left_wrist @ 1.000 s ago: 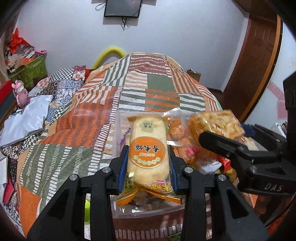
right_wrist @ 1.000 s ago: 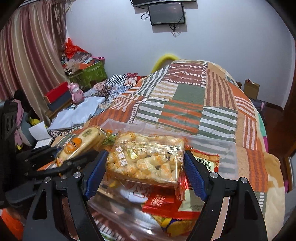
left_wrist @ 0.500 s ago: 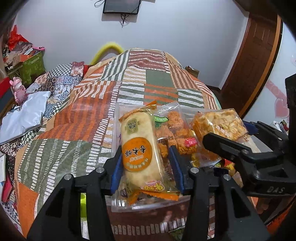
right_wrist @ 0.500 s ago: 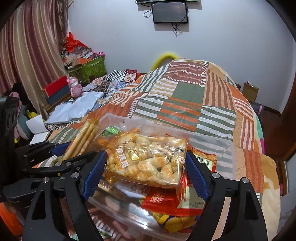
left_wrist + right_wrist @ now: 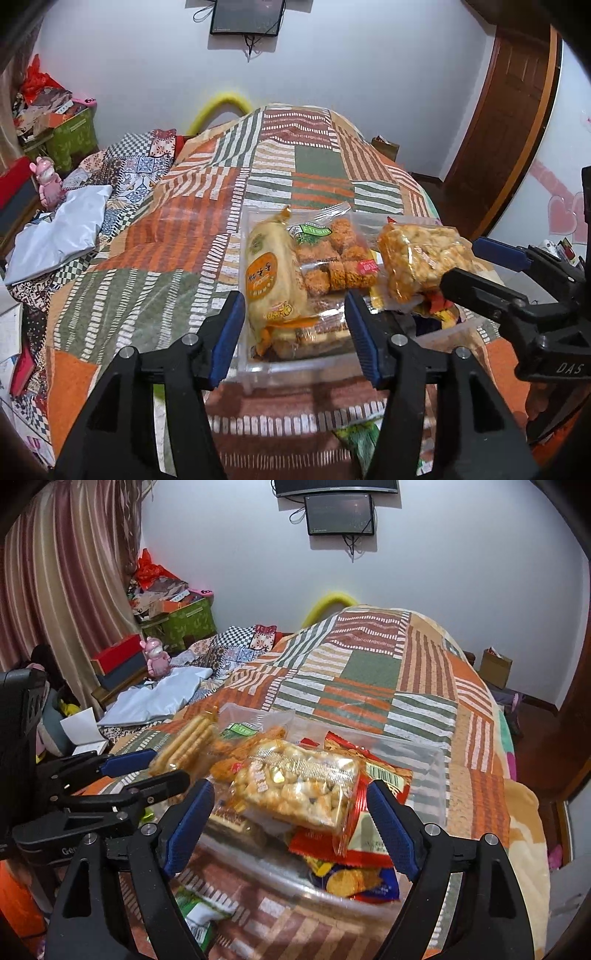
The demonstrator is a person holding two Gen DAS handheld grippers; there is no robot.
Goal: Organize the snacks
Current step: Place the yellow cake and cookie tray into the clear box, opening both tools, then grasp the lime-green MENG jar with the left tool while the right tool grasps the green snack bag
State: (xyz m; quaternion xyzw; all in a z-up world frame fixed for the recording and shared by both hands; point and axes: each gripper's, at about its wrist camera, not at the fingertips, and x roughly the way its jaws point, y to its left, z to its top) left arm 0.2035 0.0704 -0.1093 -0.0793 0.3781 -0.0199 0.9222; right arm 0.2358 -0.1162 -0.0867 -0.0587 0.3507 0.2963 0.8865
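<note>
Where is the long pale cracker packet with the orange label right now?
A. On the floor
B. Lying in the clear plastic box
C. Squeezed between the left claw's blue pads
B. The cracker packet rests in the clear box, and the left gripper is spread wide, its pads apart from it.

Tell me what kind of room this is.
Most likely a bedroom in a home: a bed under a patchwork quilt, striped curtains at the side, and a small screen mounted on the wall.

Left gripper [image 5: 293,328] with matte black angular arms, blue ribbed pads [image 5: 227,338], round silver screws, right gripper [image 5: 291,821] of the same build, pale "DAS" lettering on its black body
</note>
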